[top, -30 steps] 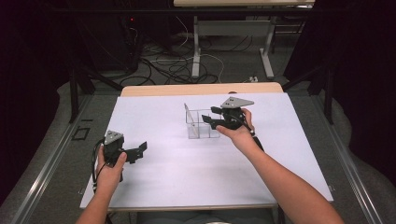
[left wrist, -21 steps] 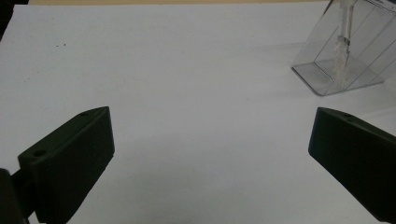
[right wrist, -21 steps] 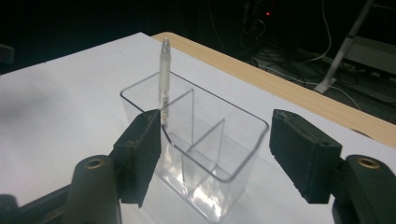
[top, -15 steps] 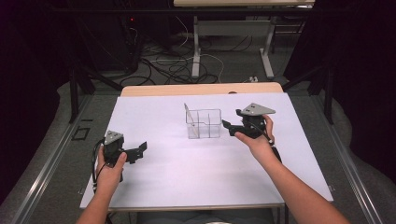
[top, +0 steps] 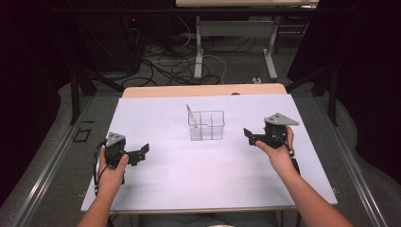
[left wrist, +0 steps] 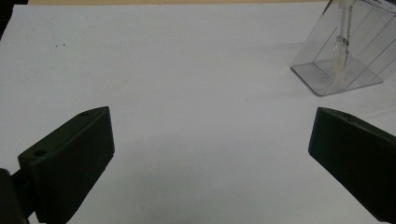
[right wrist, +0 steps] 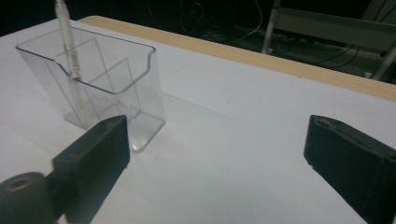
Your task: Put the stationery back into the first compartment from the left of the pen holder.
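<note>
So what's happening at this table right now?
A person sits at a white table with a claw in each hand. A clear plastic organizer stands mid-table with a clear pen leaning in one compartment. The right claw is held to the organizer's right, apart from it, jaws open and empty. The left claw rests near the table's left side, also open, holding nothing.

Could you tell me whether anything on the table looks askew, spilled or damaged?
Nothing stands out. The clear divided holder stands upright on the white table, and the pen leans in one compartment, as expected.
</note>
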`<state>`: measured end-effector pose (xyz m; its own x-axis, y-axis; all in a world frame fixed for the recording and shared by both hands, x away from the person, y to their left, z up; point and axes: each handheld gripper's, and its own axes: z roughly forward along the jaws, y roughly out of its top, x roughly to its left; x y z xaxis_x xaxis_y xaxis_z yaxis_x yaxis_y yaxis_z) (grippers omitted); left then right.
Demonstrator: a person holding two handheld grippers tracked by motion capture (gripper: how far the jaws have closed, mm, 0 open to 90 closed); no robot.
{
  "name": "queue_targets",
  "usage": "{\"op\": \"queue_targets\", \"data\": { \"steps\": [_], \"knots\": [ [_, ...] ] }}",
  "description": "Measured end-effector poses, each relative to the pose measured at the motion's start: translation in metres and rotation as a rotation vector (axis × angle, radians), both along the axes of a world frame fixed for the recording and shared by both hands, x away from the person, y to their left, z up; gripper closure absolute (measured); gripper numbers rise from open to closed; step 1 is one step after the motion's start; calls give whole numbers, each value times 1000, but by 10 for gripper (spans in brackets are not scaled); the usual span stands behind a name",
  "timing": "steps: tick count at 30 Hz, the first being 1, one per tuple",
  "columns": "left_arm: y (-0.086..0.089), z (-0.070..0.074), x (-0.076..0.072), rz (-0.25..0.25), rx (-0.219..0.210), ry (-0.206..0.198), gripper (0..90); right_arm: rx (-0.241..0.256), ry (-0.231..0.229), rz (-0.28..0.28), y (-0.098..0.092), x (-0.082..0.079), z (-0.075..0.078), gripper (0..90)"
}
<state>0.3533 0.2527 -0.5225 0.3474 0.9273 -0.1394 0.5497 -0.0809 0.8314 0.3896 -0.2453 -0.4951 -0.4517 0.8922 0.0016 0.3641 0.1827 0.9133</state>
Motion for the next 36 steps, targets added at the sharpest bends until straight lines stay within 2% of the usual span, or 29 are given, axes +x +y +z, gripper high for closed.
{"op": "queue_targets", "data": {
  "steps": [4,12,17,23,29,36],
  "knots": [
    [0,0,0,1,0,-1,4,3,5,-37,-11,-3,-7,0],
    [1,0,0,1,-2,-1,4,8,31,-105,-34,-6,-20,0],
    [1,0,0,2,-2,1,4,38,52,-141,-46,-5,-26,0],
    [1,-1,1,4,-5,2,4,49,64,-171,-60,-4,-32,0],
    [2,0,1,2,-3,0,4,70,101,-202,-70,-3,-40,0],
    [2,0,1,3,-3,2,4,60,118,-251,-82,-1,-47,0]
  ]
}}
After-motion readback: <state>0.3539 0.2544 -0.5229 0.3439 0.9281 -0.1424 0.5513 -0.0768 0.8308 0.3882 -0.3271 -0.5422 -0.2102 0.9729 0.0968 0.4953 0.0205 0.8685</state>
